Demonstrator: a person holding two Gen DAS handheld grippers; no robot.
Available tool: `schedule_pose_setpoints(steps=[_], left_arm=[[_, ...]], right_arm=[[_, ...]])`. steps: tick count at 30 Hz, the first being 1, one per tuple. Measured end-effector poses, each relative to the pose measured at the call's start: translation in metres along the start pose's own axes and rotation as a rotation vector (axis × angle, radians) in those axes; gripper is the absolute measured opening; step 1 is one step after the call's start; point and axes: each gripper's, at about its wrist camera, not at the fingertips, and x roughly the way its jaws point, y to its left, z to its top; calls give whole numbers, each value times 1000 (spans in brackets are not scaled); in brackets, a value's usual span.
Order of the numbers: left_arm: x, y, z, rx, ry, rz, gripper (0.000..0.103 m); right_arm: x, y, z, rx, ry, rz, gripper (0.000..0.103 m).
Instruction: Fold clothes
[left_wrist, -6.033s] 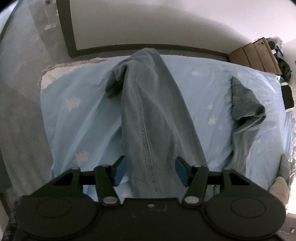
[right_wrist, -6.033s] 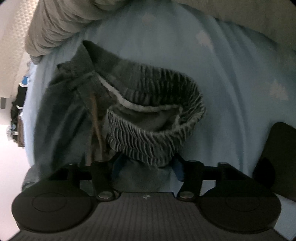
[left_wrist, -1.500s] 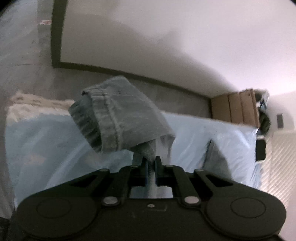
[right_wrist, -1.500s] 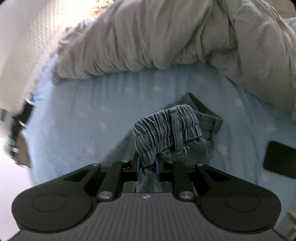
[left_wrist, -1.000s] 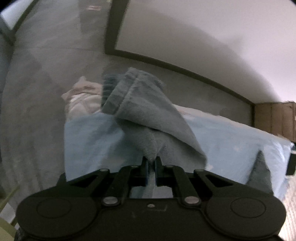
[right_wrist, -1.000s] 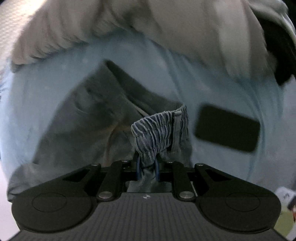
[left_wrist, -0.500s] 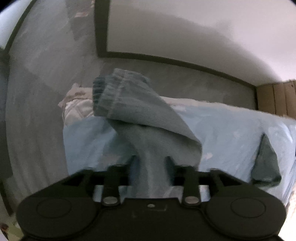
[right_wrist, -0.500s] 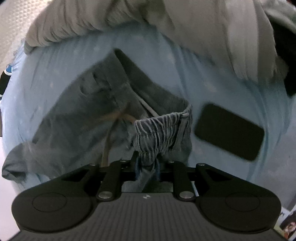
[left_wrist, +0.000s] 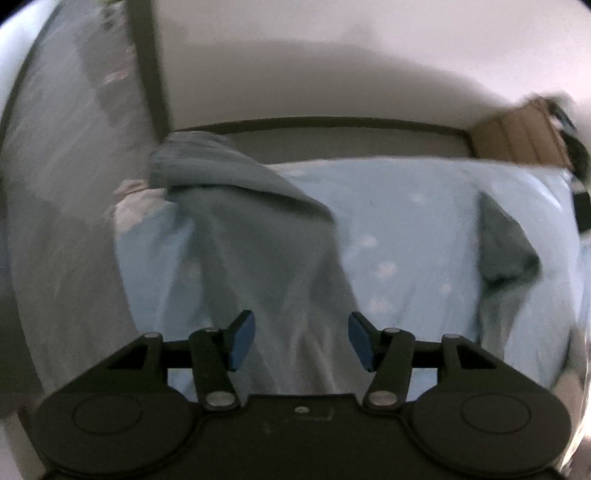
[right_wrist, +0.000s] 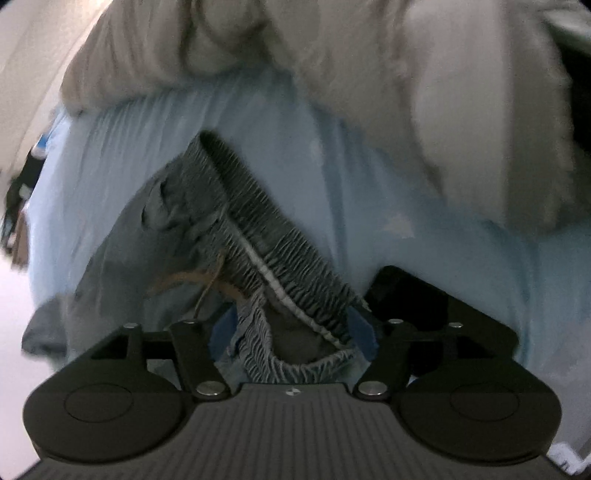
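A: Start with the bed (left_wrist: 424, 206); what is different on it?

B: The jeans (left_wrist: 258, 266) lie down on the pale blue starred sheet now; a second ago both ends hung pinched in the air; the leg runs up the middle of the left wrist view, its cuff end folded over near the far edge of the mattress.

A: And the left tool (left_wrist: 298, 340)?

B: Its jaws are opening; the blue pads stand apart on either side of the denim and neither presses it, so the leg is let go; the cloth only passes between them.

A: The right tool (right_wrist: 291, 332)?

B: Opening too; half a second ago it nipped the elastic waistband (right_wrist: 280, 269), and now the pads sit wide with the gathered band slumped between them, not visibly squeezed; I read that as a release.

A: Meaning for the fold?

B: My judgement: the garment has been laid out in a new position, and fresh grips come next; no finished fold shows.

A: What does each view add?

B: Only the right one shows the waistband, the brown drawstring (right_wrist: 184, 280), the grey duvet (right_wrist: 406, 92) heaped beyond and a flat black object (right_wrist: 410, 291) beside the band; only the left shows the leg, the wall, and a second dark garment (left_wrist: 506, 251) lying well apart to the right.
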Motion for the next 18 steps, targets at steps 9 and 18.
schedule_pose_setpoints(steps=[9, 18], left_arm=[[-2, -68, -81, 303, 29, 40, 53], [0, -129, -127, 560, 23, 89, 53]], right_arm=[[37, -15, 21, -170, 189, 131, 80], [64, 10, 8, -295, 329, 257, 33]])
